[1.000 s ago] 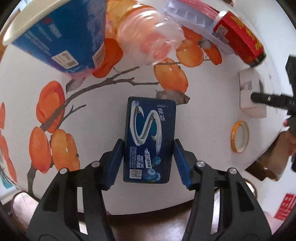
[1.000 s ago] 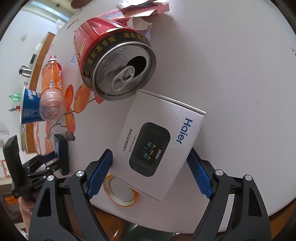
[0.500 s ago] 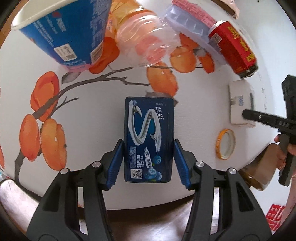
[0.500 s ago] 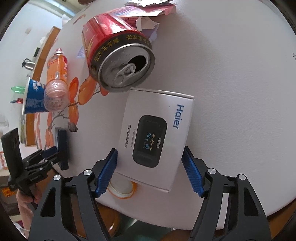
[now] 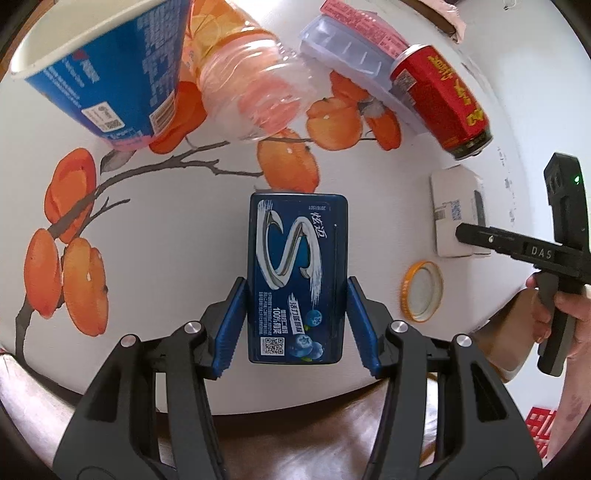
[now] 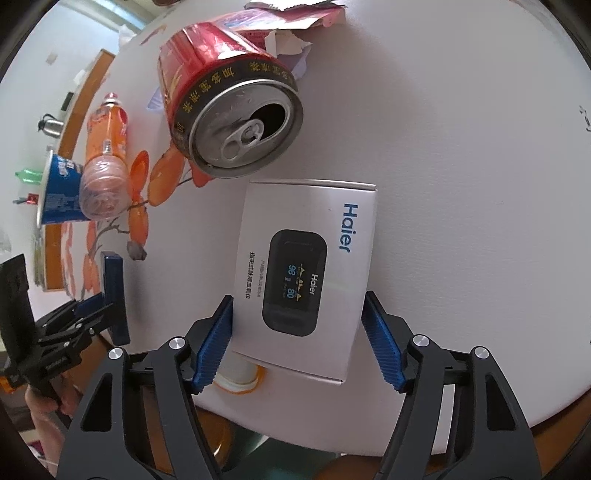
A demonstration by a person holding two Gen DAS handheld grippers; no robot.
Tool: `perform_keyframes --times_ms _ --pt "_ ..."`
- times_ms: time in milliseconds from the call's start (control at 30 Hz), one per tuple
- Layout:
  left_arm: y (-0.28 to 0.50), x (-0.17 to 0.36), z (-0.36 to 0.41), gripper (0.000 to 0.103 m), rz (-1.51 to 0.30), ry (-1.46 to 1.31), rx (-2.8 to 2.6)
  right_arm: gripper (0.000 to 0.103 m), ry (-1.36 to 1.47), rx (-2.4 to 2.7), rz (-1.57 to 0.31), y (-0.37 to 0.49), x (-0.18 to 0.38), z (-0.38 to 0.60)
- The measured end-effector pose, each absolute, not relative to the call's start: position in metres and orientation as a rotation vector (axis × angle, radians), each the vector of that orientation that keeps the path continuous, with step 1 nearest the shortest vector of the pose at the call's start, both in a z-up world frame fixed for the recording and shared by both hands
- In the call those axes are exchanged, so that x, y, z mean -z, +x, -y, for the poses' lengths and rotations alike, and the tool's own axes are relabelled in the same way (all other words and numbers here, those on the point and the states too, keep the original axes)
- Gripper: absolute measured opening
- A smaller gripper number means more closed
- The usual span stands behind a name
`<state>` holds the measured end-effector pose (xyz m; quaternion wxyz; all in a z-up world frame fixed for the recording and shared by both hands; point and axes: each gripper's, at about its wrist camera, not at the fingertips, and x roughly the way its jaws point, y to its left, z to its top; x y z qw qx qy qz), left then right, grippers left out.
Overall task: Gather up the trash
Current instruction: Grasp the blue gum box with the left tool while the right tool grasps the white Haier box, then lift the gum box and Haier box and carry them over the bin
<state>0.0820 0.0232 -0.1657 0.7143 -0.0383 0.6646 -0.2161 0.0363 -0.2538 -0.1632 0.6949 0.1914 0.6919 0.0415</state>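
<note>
My left gripper (image 5: 296,280) is shut on a dark blue gum box (image 5: 297,273), its pads on the two long sides, and holds it a little above the white table (image 5: 184,221). From the right wrist view that box (image 6: 112,295) shows edge-on in the left gripper. My right gripper (image 6: 298,297) has its blue pads against both sides of a white Haier box (image 6: 306,258), which lies by the table's near edge. The same white box (image 5: 456,210) appears at the right in the left wrist view, with a right finger (image 5: 480,236) on it.
An open red can (image 6: 236,122) lies on its side just beyond the white box. An orange bottle (image 5: 240,77), a blue paper cup (image 5: 107,62), a clear tray (image 5: 347,62) and torn pink packaging (image 6: 291,22) sit farther back. An orange-rimmed lid (image 5: 423,291) rests near the table edge.
The left gripper has risen with the gum box, so the table looks farther away. The right jaws have closed in onto the white box, which now sits straighter between the pads.
</note>
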Motion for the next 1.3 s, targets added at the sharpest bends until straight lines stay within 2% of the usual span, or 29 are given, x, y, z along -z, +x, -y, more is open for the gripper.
perform_keyframes --times_ms 200,500,800,1033,1300 --pt "0.092 0.178 -0.006 0.050 -1.451 -0.050 0.475 0.068 0.434 -0.109 -1.542 0.020 0.155 0.271" --pt "0.086 0.175 0.010 0.050 -1.429 -0.061 0.488 0.068 0.641 -0.169 -1.513 -0.006 0.151 0.300" --pt "0.081 0.161 0.004 0.050 -1.374 -0.099 0.431 0.067 0.647 -0.351 -1.433 0.001 0.108 0.286" --pt "0.054 0.142 -0.039 0.050 -1.302 -0.179 0.287 0.067 0.512 -0.581 -1.449 0.032 0.093 0.224" --pt "-0.022 0.105 -0.146 0.050 -1.166 -0.364 0.025 0.067 0.315 -0.852 -1.466 0.039 0.065 0.114"
